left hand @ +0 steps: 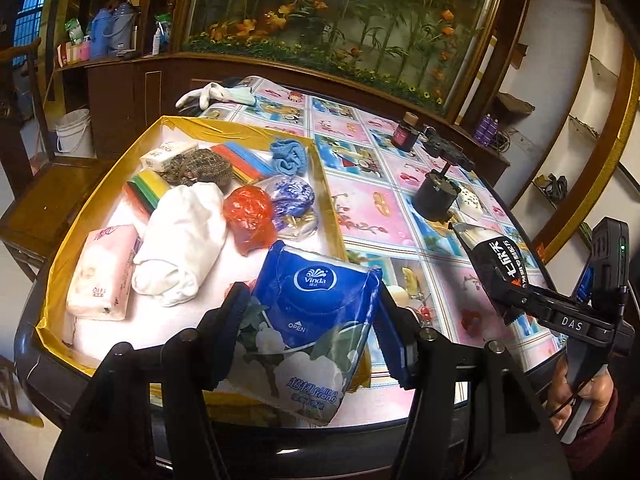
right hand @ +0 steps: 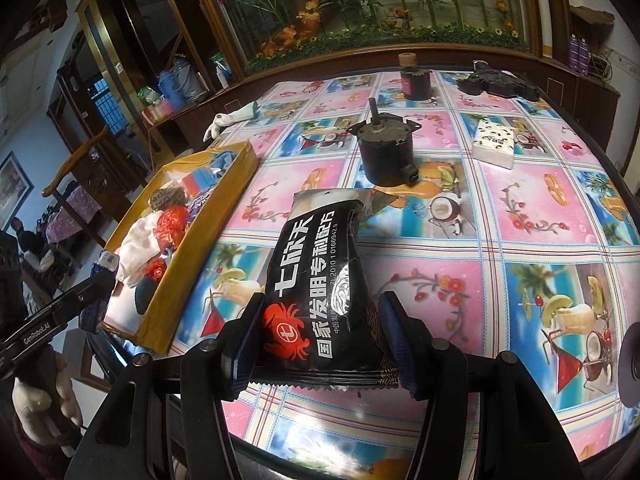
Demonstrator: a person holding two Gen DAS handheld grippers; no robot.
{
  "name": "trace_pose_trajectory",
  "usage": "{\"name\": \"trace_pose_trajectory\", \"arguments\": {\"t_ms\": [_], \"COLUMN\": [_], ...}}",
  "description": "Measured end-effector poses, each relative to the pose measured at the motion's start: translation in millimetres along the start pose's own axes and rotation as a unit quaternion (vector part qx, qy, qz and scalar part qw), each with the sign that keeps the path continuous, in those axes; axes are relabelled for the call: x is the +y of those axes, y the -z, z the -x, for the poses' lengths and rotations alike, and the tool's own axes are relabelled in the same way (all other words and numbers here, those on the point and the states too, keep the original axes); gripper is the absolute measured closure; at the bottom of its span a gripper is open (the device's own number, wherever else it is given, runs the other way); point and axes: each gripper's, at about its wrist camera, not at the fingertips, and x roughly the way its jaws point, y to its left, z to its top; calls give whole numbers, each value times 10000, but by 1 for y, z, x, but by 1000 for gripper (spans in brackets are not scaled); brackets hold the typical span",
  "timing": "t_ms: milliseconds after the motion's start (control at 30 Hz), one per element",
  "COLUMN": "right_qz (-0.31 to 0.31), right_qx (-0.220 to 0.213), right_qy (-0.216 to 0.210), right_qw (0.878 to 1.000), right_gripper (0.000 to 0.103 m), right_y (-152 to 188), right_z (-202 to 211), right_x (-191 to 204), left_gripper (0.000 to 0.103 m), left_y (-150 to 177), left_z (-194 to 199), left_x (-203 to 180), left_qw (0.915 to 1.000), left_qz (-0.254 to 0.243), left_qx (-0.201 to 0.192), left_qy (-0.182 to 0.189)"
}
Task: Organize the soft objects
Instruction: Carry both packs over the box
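Observation:
My left gripper [left hand: 310,322] is shut on a blue Vinda tissue pack [left hand: 316,312] and holds it over the near right corner of the gold-rimmed box [left hand: 240,130]. The box holds a pink tissue pack [left hand: 104,272], a white cloth roll [left hand: 184,240], a red plastic bag [left hand: 250,212], a blue-white bag [left hand: 292,196], a blue cloth [left hand: 288,156] and a knitted pouch [left hand: 200,168]. My right gripper [right hand: 320,336] is shut on a black snack packet [right hand: 324,292] above the table, right of the box [right hand: 224,208]. That packet also shows in the left wrist view [left hand: 496,264].
On the patterned tablecloth [right hand: 500,220] stand a black motor [right hand: 384,152], a dark bottle [right hand: 414,78], a black gadget [right hand: 500,84] and a small white tissue pack [right hand: 494,142]. A white glove [left hand: 212,94] lies at the far table edge. A wooden chair [left hand: 52,196] stands left.

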Motion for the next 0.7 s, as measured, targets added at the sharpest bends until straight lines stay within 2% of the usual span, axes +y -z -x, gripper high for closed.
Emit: {"name": "trace_pose_trajectory", "arguments": {"t_ms": [333,567,700], "right_qz": [217,594,880], "right_qx": [88,109,197], "right_qy": [-63,-410,-622], "right_qw": [9997,9973,9940], "right_gripper": [47,46,46], "right_y": [-4,-19,-25], "right_z": [-10,-21,-31], "right_x": [25,67,99], "left_gripper": [43,43,43], "left_y": [0,0,1], "left_z": [3,-2,-6], "left_x": [17,35,47], "left_qw": [9997,9992,9974], "left_qz": [98,227,209], "left_qx": [-110,-100,-79], "left_qy": [-191,-326,-690]}}
